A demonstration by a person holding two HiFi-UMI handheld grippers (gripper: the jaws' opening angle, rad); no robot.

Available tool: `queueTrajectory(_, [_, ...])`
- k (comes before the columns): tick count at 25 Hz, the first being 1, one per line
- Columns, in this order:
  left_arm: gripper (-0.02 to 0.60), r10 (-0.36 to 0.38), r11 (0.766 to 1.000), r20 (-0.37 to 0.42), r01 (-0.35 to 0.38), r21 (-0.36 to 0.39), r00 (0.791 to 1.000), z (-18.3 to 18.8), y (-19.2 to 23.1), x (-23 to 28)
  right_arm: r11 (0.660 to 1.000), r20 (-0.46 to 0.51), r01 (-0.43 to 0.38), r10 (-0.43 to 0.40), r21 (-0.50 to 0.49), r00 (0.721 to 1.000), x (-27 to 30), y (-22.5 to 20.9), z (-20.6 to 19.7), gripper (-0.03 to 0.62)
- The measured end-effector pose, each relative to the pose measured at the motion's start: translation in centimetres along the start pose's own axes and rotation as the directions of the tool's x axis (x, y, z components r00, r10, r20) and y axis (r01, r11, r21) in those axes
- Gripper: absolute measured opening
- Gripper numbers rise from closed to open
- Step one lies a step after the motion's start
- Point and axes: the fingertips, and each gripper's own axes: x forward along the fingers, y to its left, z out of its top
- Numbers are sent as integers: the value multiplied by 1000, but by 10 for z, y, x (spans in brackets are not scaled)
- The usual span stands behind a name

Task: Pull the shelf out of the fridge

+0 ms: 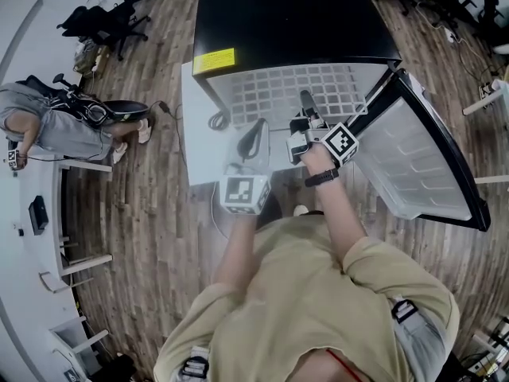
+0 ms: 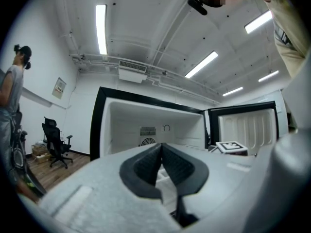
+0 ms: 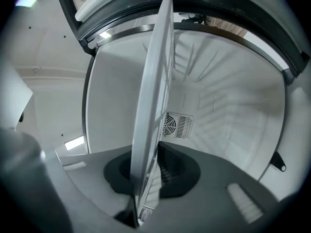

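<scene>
A black mini fridge [image 1: 286, 14] stands with its door [image 1: 421, 165] swung open to the right. The white grid shelf [image 1: 278, 90] sticks out of its opening. My right gripper [image 1: 308, 111] is shut on the shelf's front edge. In the right gripper view the shelf [image 3: 155, 96] runs edge-on between the pads of that gripper [image 3: 148, 171], with the white fridge interior [image 3: 228, 110] behind. My left gripper [image 1: 256, 138] hangs just left of the right one, in front of the shelf. Its jaws [image 2: 162, 147] meet at the tips with nothing between them, and it faces the open fridge [image 2: 150, 125].
The fridge sits on a white platform [image 1: 200, 146] over wooden floor. A cable [image 1: 216, 120] lies at the fridge's left foot. A person [image 1: 56, 122] stands at a bench on the left, with office chairs [image 1: 107, 18] behind. The open door blocks the right side.
</scene>
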Motion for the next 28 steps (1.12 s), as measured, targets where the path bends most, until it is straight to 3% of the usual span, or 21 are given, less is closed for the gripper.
queueTrajectory(13, [3, 113, 993, 29, -112, -32, 993, 7, 16, -33, 1000, -32, -1, 2, 18, 999, -26, 8, -6, 43])
queueTrajectory(19, [3, 197, 979, 17, -196, -49, 980, 6, 42, -48, 999, -50, 34, -32, 39, 998, -46, 13, -15, 35])
queueTrajectory(28, [3, 215, 975, 16, -213, -59, 977, 0, 39, -55, 999, -89, 14, -11, 30, 996, -73, 15, -21, 35])
